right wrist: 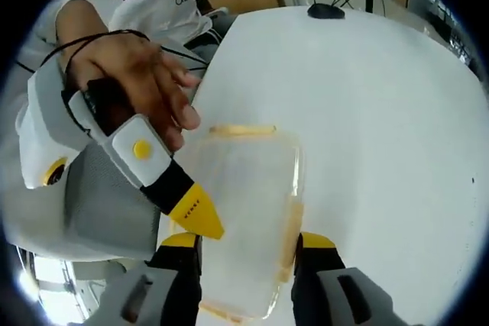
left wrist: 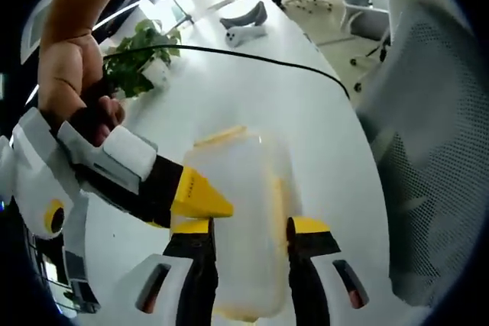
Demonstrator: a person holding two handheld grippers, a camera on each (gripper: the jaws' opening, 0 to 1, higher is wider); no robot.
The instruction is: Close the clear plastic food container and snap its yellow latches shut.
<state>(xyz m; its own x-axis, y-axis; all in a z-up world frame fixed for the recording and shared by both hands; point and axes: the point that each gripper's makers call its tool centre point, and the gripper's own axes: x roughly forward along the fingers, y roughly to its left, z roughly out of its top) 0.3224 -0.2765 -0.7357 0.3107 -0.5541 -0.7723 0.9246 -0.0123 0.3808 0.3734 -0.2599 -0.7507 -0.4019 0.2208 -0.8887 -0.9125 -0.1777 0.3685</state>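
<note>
The clear plastic container (left wrist: 241, 188) lies on the white table (left wrist: 252, 97) with its lid on. Yellow latches show at its far end (left wrist: 221, 136) and along its right side (left wrist: 280, 211). My left gripper (left wrist: 250, 230) is open, and the container's near end shows between its jaws. The right gripper (left wrist: 202, 198) reaches in from the left, its yellow tip at the container's left edge. In the right gripper view the container (right wrist: 244, 196) runs between the jaws of my open right gripper (right wrist: 246, 243). The left gripper (right wrist: 197, 217) points at its left edge. Contact with the container is unclear.
A potted plant (left wrist: 141, 59), a black cable (left wrist: 252, 55) and a dark-and-white object (left wrist: 244, 24) lie farther up the table. A mesh office chair (left wrist: 435, 150) stands at the table's right edge. A black mouse (right wrist: 327, 11) sits at the far side, and a person in white (right wrist: 164, 9) is at the left.
</note>
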